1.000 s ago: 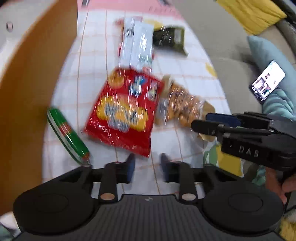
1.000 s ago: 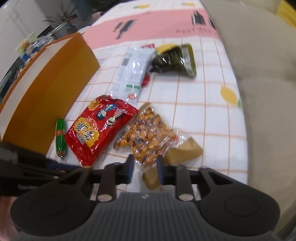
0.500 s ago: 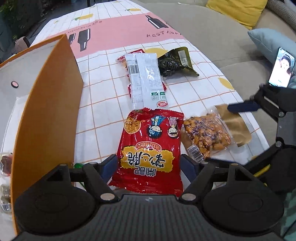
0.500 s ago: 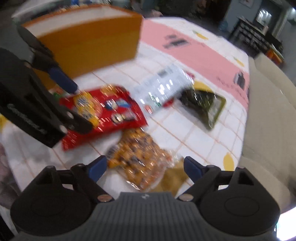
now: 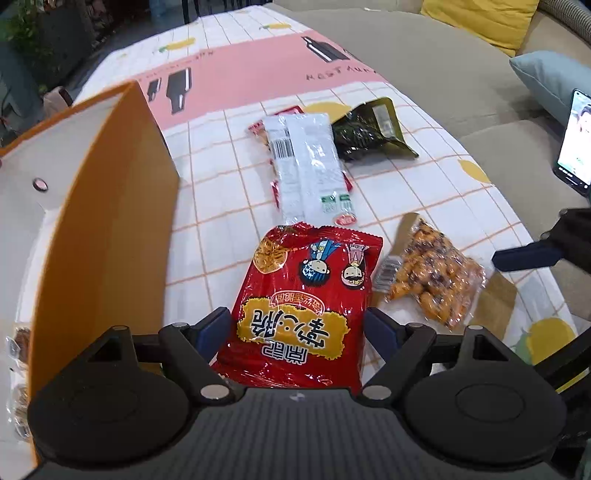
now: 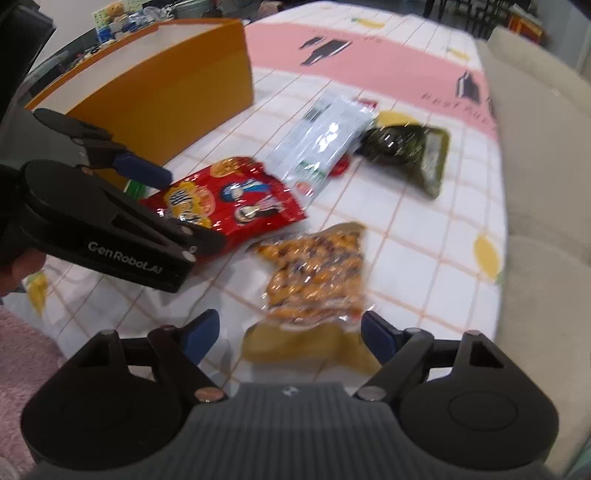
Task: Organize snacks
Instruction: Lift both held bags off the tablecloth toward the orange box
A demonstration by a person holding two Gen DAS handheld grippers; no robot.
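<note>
Both grippers' fingers apart | left gripper (image 5: 297, 328) straddles red snack bag (image 5: 303, 306) | right gripper (image 6: 288, 332) over peanut pack (image 6: 317, 277)

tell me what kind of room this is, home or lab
Most likely a home living room. A beige sofa with a yellow cushion runs beside the table, which wears a pink-and-white checked tablecloth strewn with snack packets, and a lit phone leans on a blue pillow.

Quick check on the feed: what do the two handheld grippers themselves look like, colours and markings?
Both are matte black plastic. The left gripper and right gripper have blue finger pads, silver pivot pins, round discs and a ribbed grey centre. The left one's side reads "GenRobot.AI" in white. No cables show.
</note>
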